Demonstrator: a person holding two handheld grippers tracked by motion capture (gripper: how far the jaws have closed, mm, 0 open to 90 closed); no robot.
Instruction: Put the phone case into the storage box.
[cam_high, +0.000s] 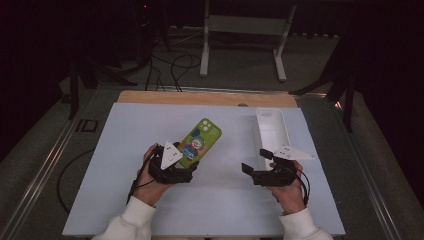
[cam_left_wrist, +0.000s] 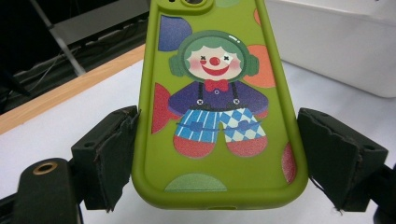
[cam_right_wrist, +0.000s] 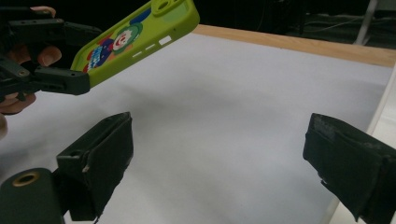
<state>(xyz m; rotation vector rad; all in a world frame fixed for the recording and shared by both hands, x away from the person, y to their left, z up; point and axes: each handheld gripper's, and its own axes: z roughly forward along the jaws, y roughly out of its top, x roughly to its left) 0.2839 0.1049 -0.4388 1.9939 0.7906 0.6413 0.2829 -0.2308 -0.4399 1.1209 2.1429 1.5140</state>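
- The left gripper (cam_high: 187, 169) pinches the lime-green soft phone case printed with a cartoon clown (cam_high: 200, 142) across its lower end; in the left gripper view both black jaws press the case's (cam_left_wrist: 217, 102) long edges.
- In the right gripper view the case (cam_right_wrist: 135, 39) hangs tilted, clear of the table, its camera end pointing up towards 1 o'clock.
- The right gripper (cam_high: 254, 167) waits at about 3 o'clock of the left one, jaws spread wide with nothing between them.
- Step in hand, as I judge it: the case is lifted and being carried or presented; the likely goal is the white rectangular plastic tray (cam_high: 272, 131), lying at 2 o'clock of the case.
- The next move calls for swinging the case over the tray rim, levelling it, then loosening the pinch; the rubbery edge may cling to a pad.
- The surface is a white matte board (cam_high: 150, 210) with a wooden strip (cam_high: 200, 97) along its far edge.
- The room beyond is dark: grey floor, loose cables (cam_high: 177, 62) and a white metal stand (cam_high: 240, 30) at 12 o'clock.
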